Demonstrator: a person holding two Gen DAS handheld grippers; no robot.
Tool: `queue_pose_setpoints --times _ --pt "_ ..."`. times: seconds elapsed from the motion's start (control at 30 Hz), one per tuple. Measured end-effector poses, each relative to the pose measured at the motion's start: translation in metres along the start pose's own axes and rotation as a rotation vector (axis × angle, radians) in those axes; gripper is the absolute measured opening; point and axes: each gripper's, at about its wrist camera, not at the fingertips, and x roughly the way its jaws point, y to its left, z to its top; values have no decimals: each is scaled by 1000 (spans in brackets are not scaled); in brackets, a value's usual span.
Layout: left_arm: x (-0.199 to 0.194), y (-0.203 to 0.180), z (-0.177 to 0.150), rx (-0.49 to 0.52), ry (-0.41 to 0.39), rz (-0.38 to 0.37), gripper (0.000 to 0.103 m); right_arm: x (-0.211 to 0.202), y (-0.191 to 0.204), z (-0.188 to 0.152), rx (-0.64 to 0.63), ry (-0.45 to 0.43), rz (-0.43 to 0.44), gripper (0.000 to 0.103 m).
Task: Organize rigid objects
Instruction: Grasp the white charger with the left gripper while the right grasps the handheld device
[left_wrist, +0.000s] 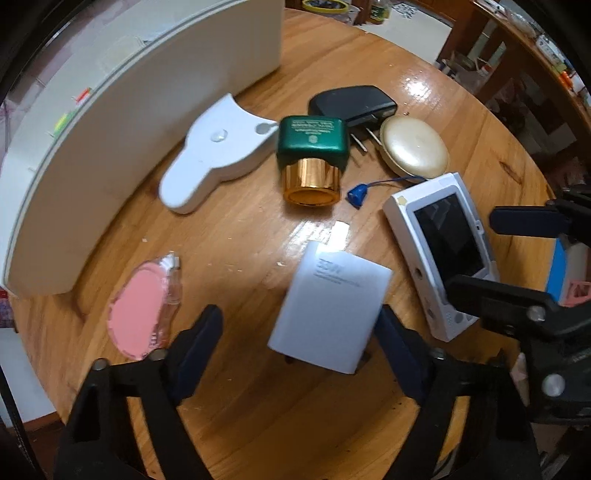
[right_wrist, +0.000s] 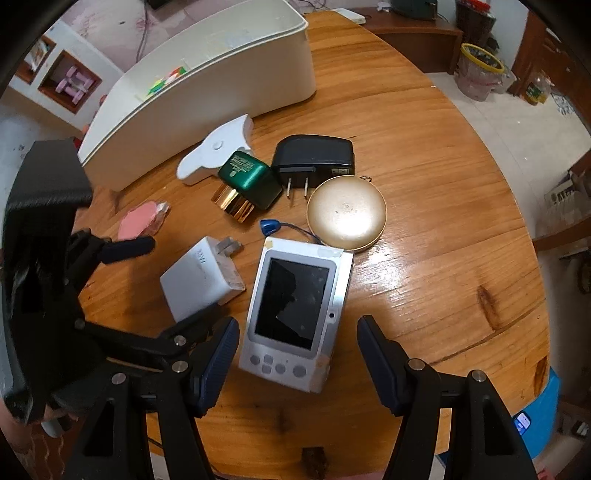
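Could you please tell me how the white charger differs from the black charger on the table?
The white charger is a boxy white cube with short prongs; the black charger is flatter, dark, and its prongs are longer. The white charger lies between the left gripper's open fingers; the black charger sits farther back, beside the green bottle. Both are plug-in adapters lying on the wooden table.

Far right of surface (right_wrist: 443, 229): bare wood, open for a pass.
Left side: long white bin (right_wrist: 207, 92) stands as a wall.
Centre: green jar (right_wrist: 251, 177), black adapter (right_wrist: 314, 155) and gold compact (right_wrist: 347, 214) crowded together, almost no gap.
Between white charger (right_wrist: 199, 280) and handheld device (right_wrist: 295, 314): narrow lane only.
Near edge: bare wood before the tongs.
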Motion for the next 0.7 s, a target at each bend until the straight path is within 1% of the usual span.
queue_pose_setpoints --times 0.03,0.07,0.1,0.17,0.23,0.43,0.53,0.7 --pt "2 -1 0 3 2 -13 74 2 0 1 4 7 -6 67" --pt "3 0 0 5 4 -24 71 4 0 3 9 14 -14 67" --pt "4 -1 0 10 -1 -21 69 7 1 4 12 22 -28 67" --pt "3 -2 -5 26 -17 -13 59 10 1 5 12 30 -41 67" --pt "2 -3 -9 22 -18 -11 58 12 2 6 12 34 -46 67" --pt "-2 7 -22 -56 -27 -2 57 22 8 10 7 56 -88 68" --pt "-2 10 -29 -112 -26 -1 57 29 15 15 -2 67 -131 69" --pt "-2 18 -40 -222 -21 -37 57 36 28 16 -67 74 -214 69"
